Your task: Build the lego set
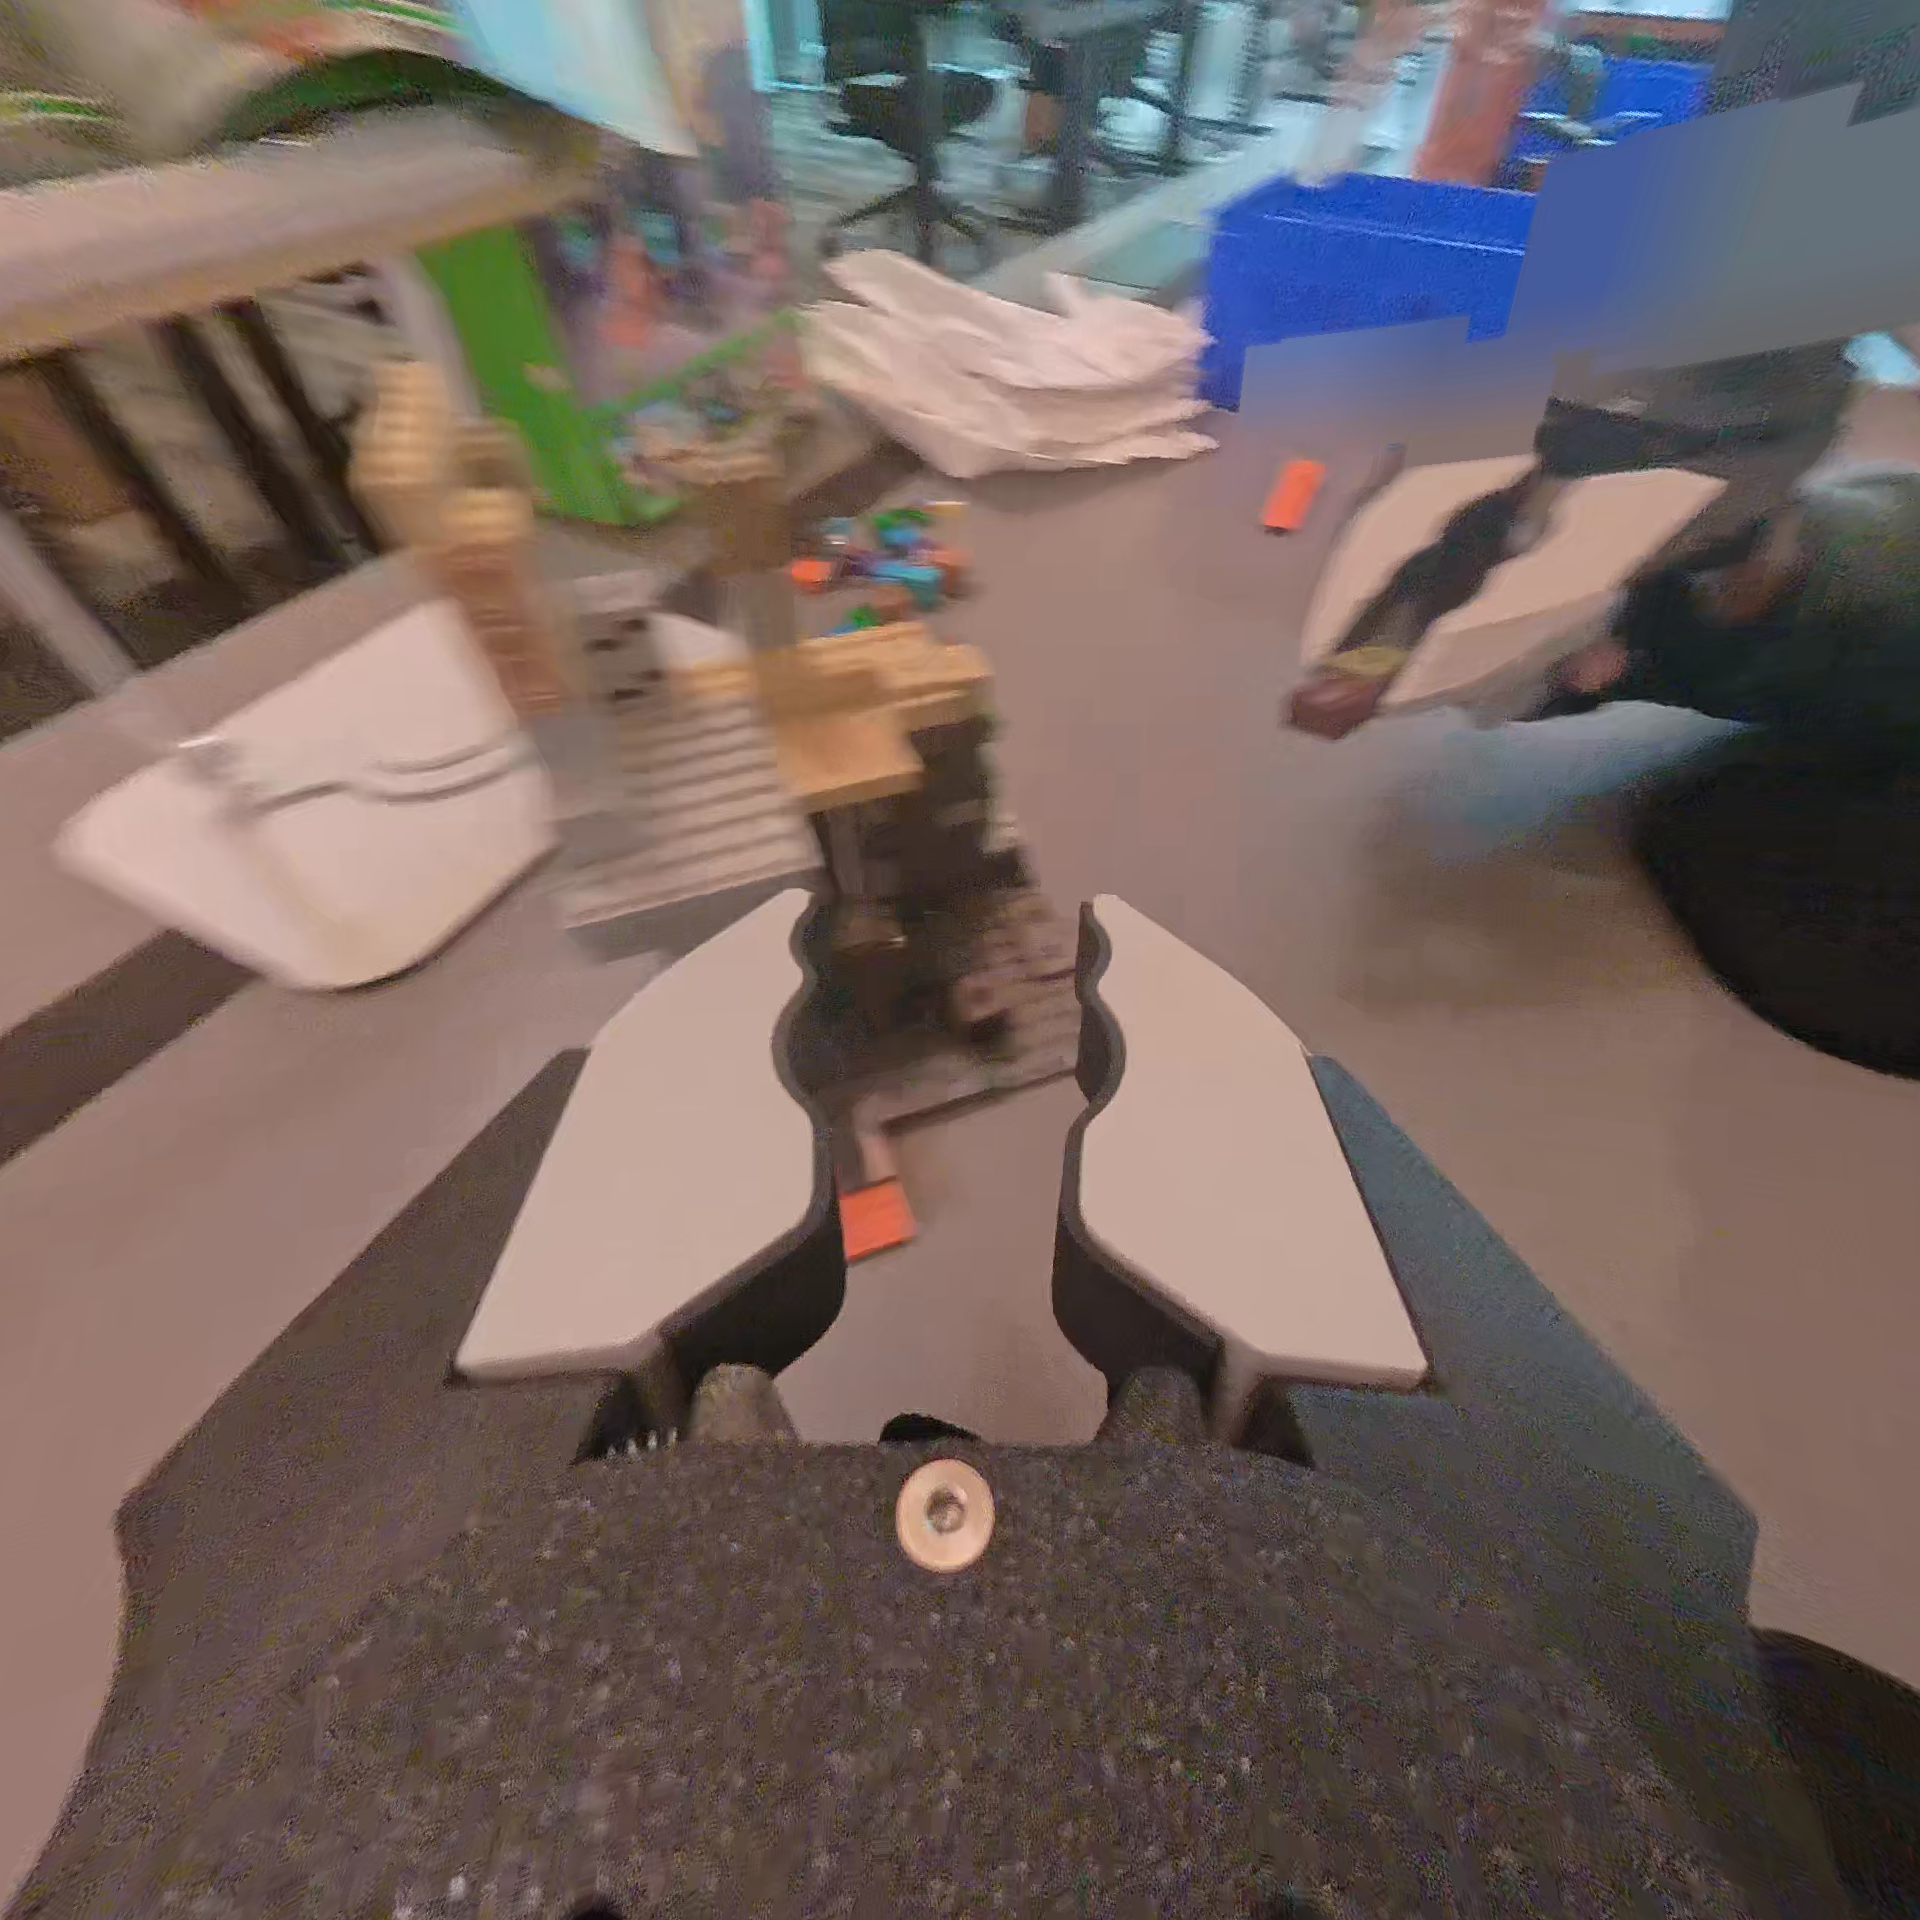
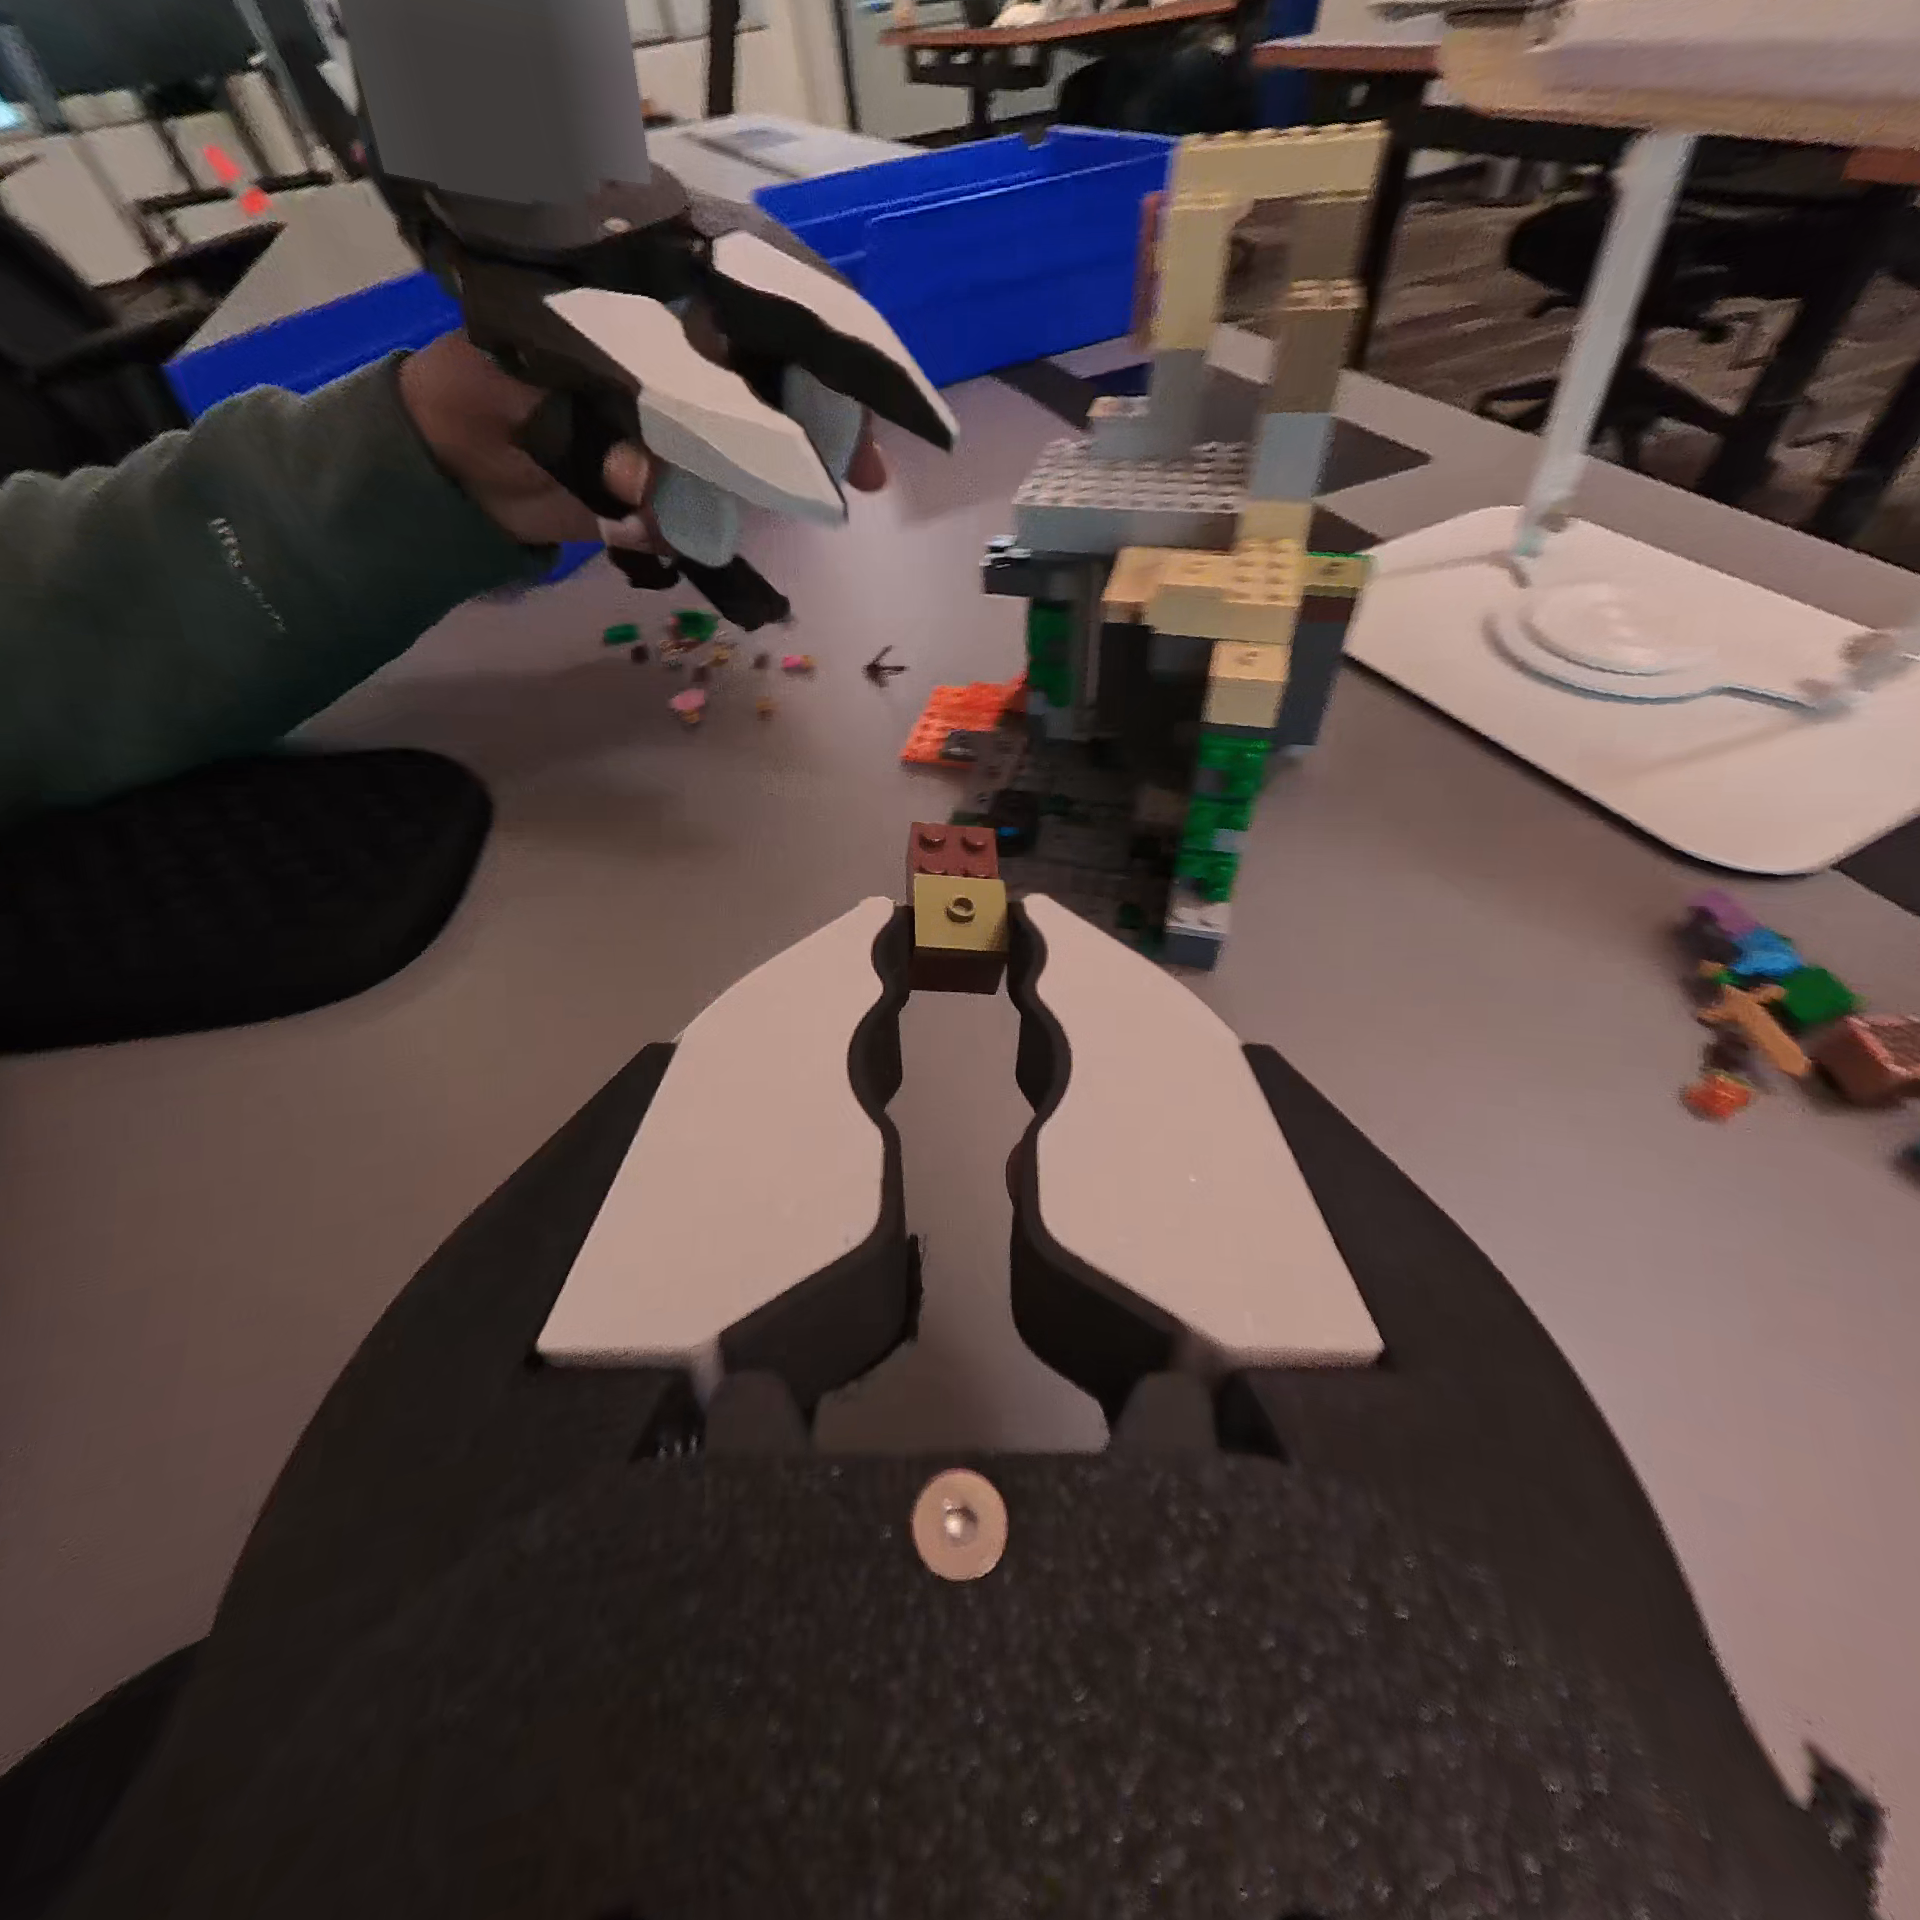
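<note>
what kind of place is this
Probably an office or lab workspace: a grey table holds a half-built lego model, with blue storage bins behind it and desks and an office chair beyond.

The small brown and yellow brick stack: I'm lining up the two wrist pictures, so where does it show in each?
Left wrist view: right of centre, far off, the small brown and yellow brick stack pinched at the tips of the right gripper.
Right wrist view: centre, the stack between that gripper's own tips.
Shared landmark: the tan and grey lego build on the table.
</note>
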`<state>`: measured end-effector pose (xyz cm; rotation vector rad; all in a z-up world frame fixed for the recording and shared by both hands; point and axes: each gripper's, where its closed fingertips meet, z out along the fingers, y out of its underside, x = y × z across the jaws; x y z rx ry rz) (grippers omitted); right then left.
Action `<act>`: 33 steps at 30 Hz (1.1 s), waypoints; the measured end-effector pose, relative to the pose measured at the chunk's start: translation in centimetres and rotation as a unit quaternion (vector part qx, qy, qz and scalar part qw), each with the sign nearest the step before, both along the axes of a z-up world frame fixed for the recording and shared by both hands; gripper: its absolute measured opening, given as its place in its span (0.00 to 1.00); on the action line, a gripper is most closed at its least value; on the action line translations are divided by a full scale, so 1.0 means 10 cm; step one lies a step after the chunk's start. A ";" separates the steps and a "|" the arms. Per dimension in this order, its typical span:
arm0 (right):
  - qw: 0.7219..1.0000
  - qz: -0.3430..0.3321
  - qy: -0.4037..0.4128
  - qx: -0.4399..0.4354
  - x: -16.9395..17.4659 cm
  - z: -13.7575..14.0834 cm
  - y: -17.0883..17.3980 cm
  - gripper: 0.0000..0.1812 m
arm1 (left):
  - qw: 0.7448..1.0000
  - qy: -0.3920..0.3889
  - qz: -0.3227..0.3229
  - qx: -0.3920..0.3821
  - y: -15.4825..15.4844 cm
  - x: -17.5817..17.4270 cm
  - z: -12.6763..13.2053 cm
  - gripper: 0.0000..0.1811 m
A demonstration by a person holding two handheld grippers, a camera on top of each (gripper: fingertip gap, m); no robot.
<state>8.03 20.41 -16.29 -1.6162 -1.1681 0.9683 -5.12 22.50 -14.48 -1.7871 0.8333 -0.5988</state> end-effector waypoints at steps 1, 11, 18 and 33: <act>1.000 -0.012 0.003 -0.002 0.02 0.00 0.06 0.09 | 1.000 0.002 0.024 0.006 0.12 -0.16 0.01 0.27; 0.999 -0.051 0.005 -0.011 0.07 -0.05 0.19 0.09 | 0.995 0.064 0.052 -0.052 0.59 -0.16 -0.58 0.36; 0.996 -0.085 0.015 -0.008 0.17 -0.01 0.28 0.09 | 0.986 0.128 0.104 -0.011 0.56 -0.11 -0.66 0.15; 0.997 -0.064 0.034 0.011 0.14 0.15 0.12 0.09 | 0.963 0.176 0.203 -0.011 0.08 0.07 -0.67 0.15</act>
